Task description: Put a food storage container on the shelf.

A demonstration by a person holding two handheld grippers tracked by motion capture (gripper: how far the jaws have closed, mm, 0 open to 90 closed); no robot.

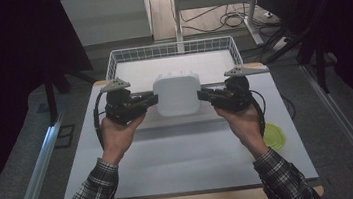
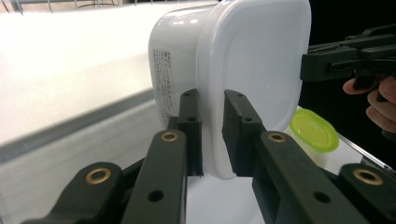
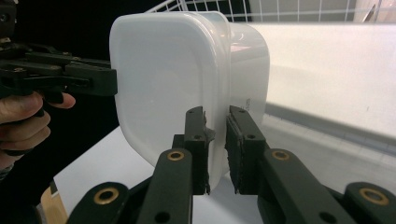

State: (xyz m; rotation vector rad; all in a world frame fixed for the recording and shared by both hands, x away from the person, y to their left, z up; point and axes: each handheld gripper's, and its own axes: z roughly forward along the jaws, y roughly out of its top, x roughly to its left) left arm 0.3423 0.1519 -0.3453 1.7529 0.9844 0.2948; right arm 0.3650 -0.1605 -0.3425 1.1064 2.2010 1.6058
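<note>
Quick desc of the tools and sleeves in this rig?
Both tools, left tool and right tool, are matte black, with linked bars, brass-coloured pivot bushings and flat black pads. Each carries a grey three-cornered plate on top and trails a black cable. The sleeves are dark-and-white plaid.

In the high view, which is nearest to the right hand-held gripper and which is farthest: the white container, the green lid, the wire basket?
From the right hand-held gripper:
1. White container, clamped at its edge.
2. Green lid, on the table's near right side.
3. Wire basket, at the far end; nearly level with the lid.
</note>
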